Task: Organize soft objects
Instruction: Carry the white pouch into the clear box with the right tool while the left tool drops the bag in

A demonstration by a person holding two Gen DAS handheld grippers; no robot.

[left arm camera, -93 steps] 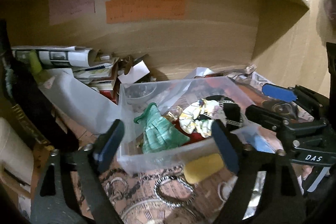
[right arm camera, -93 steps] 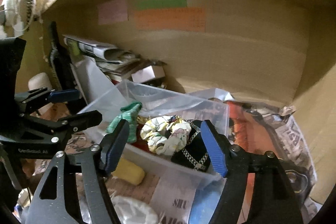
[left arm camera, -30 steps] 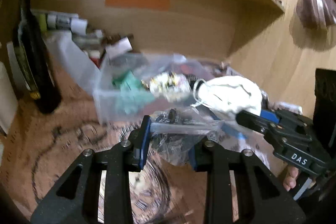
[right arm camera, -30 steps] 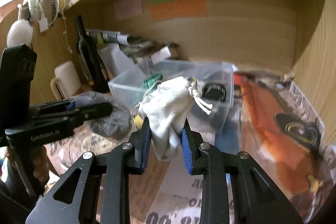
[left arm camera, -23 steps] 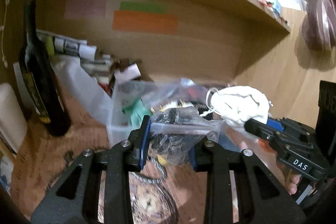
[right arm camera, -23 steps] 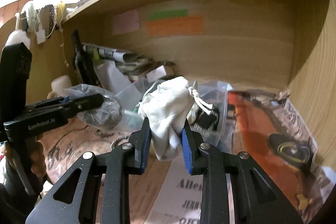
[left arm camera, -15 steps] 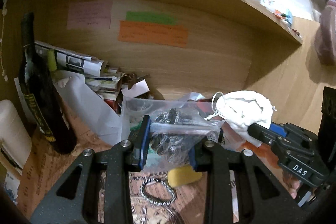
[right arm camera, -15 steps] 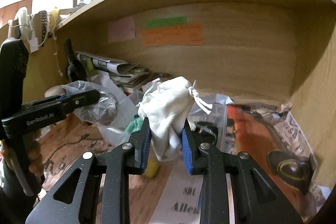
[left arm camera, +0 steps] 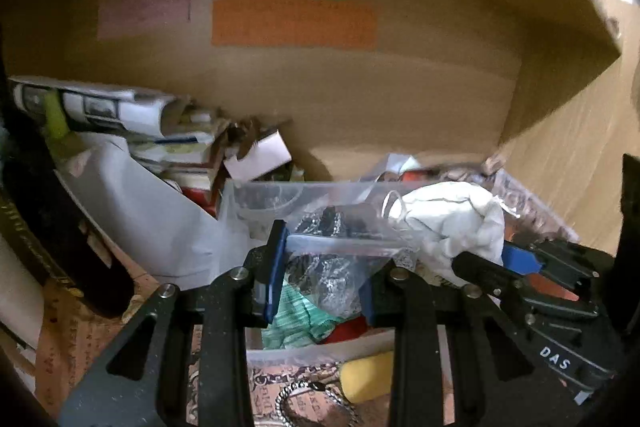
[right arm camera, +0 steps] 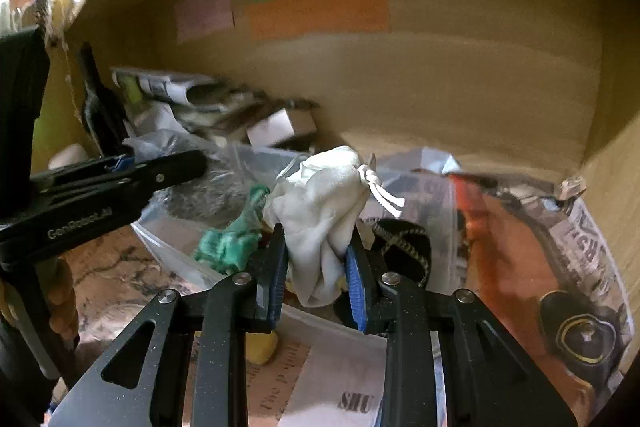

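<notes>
My left gripper (left arm camera: 322,273) is shut on a clear plastic bag (left arm camera: 332,251) with dark crinkled stuff inside, held over the near wall of the clear plastic bin (left arm camera: 280,193). My right gripper (right arm camera: 318,273) is shut on a white drawstring pouch (right arm camera: 320,203), also held above the bin (right arm camera: 176,239). The pouch (left arm camera: 448,223) shows at the right of the left wrist view, and the bag (right arm camera: 208,187) at the left of the right wrist view. Inside the bin lie a green cloth (right arm camera: 230,239) and a black item with a chain (right arm camera: 404,243).
The bin stands in a wooden shelf nook with coloured notes (left arm camera: 294,21) on the back wall. Rolled papers and boxes (left arm camera: 120,115) pile at the back left by a dark bottle (left arm camera: 44,227). A yellow sponge (left arm camera: 366,373) and a chain bracelet (left arm camera: 316,403) lie before the bin. Newspaper (right arm camera: 560,247) covers the right.
Both grippers picked up their items since three seconds ago, then moved forward with them; the bin is now close under both, where it stood farther off a second ago.
</notes>
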